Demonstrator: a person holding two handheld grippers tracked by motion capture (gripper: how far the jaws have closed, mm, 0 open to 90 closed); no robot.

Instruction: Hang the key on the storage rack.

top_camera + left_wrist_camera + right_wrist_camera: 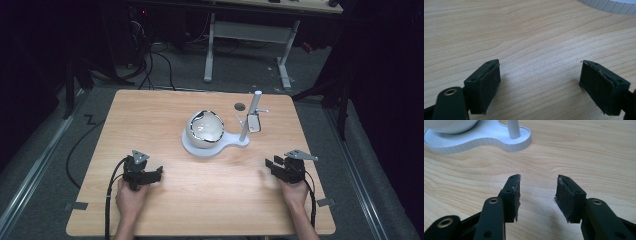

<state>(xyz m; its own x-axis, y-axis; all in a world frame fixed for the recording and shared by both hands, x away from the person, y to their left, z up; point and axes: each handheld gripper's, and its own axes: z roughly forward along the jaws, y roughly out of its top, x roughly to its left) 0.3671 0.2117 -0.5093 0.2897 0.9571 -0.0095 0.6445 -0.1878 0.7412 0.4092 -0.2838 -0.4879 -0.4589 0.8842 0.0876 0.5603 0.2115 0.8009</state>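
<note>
Two tools, left (159, 172) and right (269, 165), gape empty, flanking the white stand (212, 146) beyond.

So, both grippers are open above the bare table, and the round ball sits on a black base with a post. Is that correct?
Almost. The base is white, not black, as the high view shows. The rest holds: the left gripper and the right gripper are open above the bare table, and the ball sits on the base beside its post.

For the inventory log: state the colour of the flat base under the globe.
White base, with a ribbed edge; clearest in the right gripper view.
</note>
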